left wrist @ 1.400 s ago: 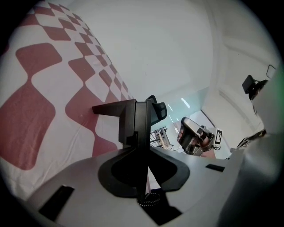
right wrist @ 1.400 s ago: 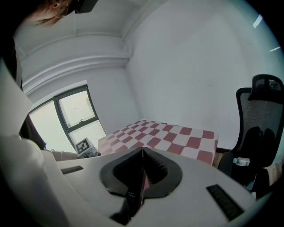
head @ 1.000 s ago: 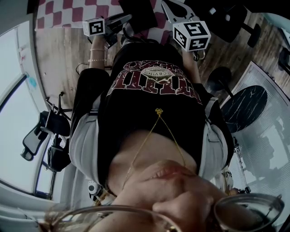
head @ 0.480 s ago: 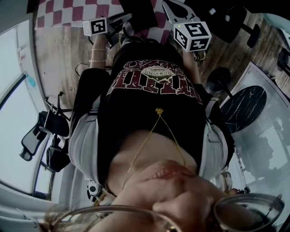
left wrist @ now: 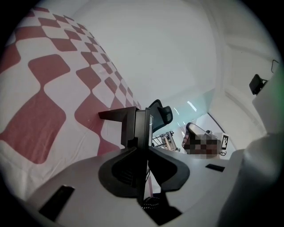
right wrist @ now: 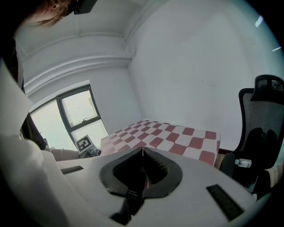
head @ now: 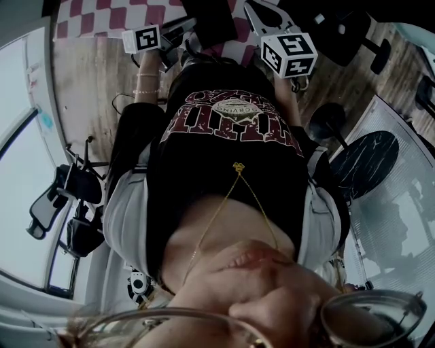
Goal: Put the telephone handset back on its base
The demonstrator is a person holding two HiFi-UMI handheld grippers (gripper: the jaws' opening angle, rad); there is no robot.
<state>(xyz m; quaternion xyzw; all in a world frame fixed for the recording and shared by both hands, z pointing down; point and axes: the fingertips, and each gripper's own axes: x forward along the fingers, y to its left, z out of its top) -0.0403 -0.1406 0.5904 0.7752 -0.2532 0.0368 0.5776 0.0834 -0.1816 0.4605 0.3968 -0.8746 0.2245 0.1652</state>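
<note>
In the left gripper view a black slab-like piece (left wrist: 135,126) sticks out between the jaws of my left gripper (left wrist: 146,148), with a coiled cord (left wrist: 151,203) under it; it looks like the telephone handset. These jaws have just been closing and press on it. In the head view the left gripper's marker cube (head: 141,39) is at the top left, over the checked tablecloth (head: 88,17). My right gripper (right wrist: 142,151) is shut with nothing between its tips; its cube (head: 289,54) is at the top right. A black object (head: 211,15) lies between the two grippers, cut off by the frame.
A person's black printed shirt (head: 231,149) fills the middle of the head view. Office chairs (head: 68,197) stand at the left, a round dark table (head: 370,160) at the right. Another office chair (right wrist: 262,128) stands beside the checked table (right wrist: 173,135), with a window (right wrist: 80,113) behind.
The left gripper's marker cube has tilted slightly in the head view. The right gripper's cube has kept still.
</note>
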